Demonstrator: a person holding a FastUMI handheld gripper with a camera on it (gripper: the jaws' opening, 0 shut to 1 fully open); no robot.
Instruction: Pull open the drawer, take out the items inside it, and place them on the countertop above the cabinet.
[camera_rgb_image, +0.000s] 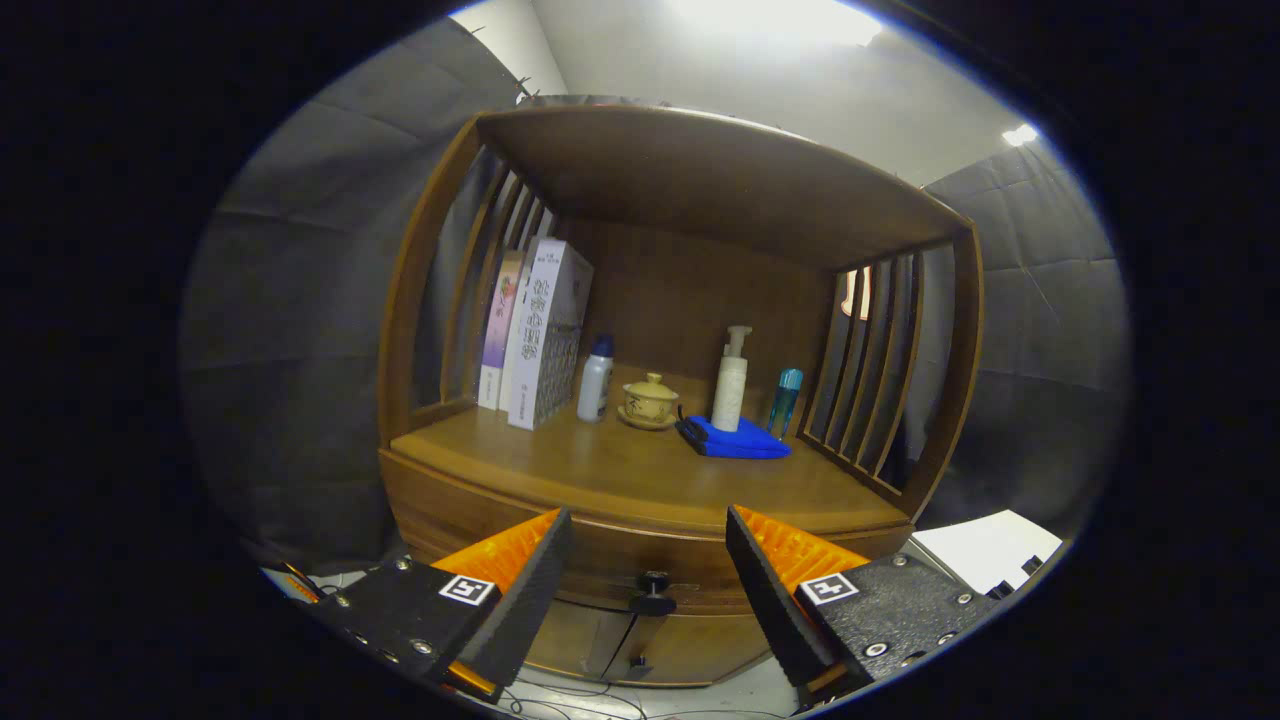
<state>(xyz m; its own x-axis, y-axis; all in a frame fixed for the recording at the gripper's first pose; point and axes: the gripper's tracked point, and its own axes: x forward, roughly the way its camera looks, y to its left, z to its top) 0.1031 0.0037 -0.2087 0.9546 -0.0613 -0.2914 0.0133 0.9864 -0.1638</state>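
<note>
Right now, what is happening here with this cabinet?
A person is holding the tongs open in front of a wooden cabinet, lined up with the small dark knob of the drawer, which sits between the fingers. They grip nothing, and the drawer looks closed. On the countertop stand boxes, a small white bottle, a lidded cup, a pump bottle, a blue bottle and a folded blue cloth.
</note>
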